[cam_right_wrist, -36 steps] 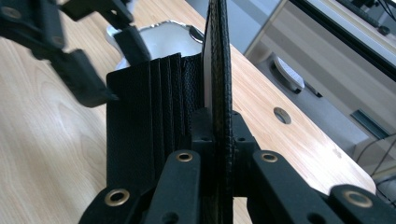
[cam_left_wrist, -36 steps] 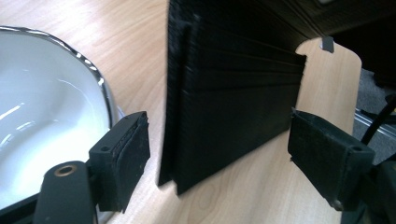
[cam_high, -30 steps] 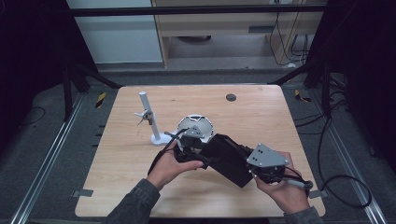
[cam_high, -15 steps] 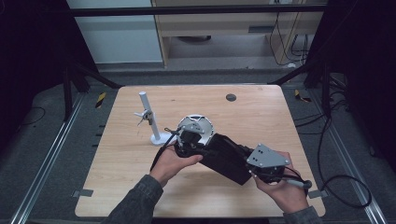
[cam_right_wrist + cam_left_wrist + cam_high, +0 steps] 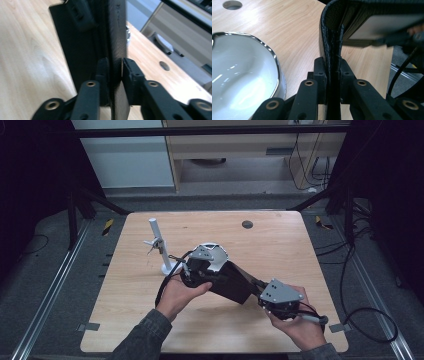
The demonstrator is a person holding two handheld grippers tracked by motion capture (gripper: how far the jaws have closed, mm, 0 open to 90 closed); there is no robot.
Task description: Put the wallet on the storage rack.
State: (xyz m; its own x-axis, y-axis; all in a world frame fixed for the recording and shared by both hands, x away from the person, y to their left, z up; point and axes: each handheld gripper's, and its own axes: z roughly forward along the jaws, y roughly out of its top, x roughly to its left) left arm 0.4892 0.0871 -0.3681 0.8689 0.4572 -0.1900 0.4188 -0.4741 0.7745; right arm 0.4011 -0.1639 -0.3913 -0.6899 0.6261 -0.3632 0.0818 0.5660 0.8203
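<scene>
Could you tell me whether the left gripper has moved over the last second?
Yes, slightly: the left gripper has shifted up the table, closer to the bowl, with the wallet.

1. Your left gripper [image 5: 196, 268] is black, topped by a grey three-cornered plate with dark screws.
2. Your right gripper [image 5: 260, 293] matches, trailing a black cable.
3. Your sleeves are grey-green.

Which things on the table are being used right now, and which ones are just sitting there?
In use:
black leather wallet
left hand-held gripper, clamped on one wallet edge
right hand-held gripper, clamped on the other edge

Just sitting there:
white bowl with a silver rim
white stand with a clip
</scene>
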